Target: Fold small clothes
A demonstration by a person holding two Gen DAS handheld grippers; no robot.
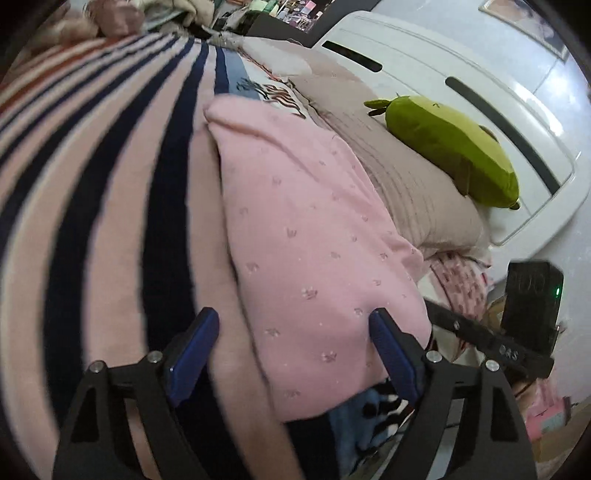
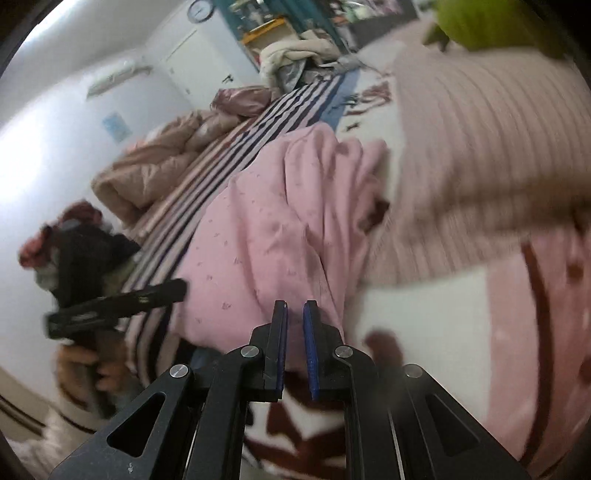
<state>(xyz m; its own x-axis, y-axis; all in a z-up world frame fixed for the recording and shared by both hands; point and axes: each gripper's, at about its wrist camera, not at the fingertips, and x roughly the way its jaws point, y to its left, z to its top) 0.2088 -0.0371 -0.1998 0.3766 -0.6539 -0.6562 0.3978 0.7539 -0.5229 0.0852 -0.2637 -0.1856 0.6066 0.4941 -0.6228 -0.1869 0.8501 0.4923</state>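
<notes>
L tongs [image 1: 291, 332] wide over pink garment [image 1: 314, 236] | R tongs [image 2: 295, 314] narrow, empty | pillow [image 1: 413, 177] beside

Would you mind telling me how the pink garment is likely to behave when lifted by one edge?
The pink garment will probably droop; its folds in the right wrist view suggest soft, floppy cloth. It looks thin, so likely light. Lying on the striped blanket, it may drag rather than slide freely.

In the right wrist view the ribbed beige pillow [image 2: 480, 147] is smeared by motion blur, and the bright green plush toy [image 2: 491, 26] is cut off by the top edge. In the left wrist view the near end of the pale pink printed garment [image 1: 310, 240] lies partly behind the blue-padded left gripper [image 1: 293, 354], and the navy-and-pink striped blanket [image 1: 110, 184] blurs toward the left rim.
</notes>
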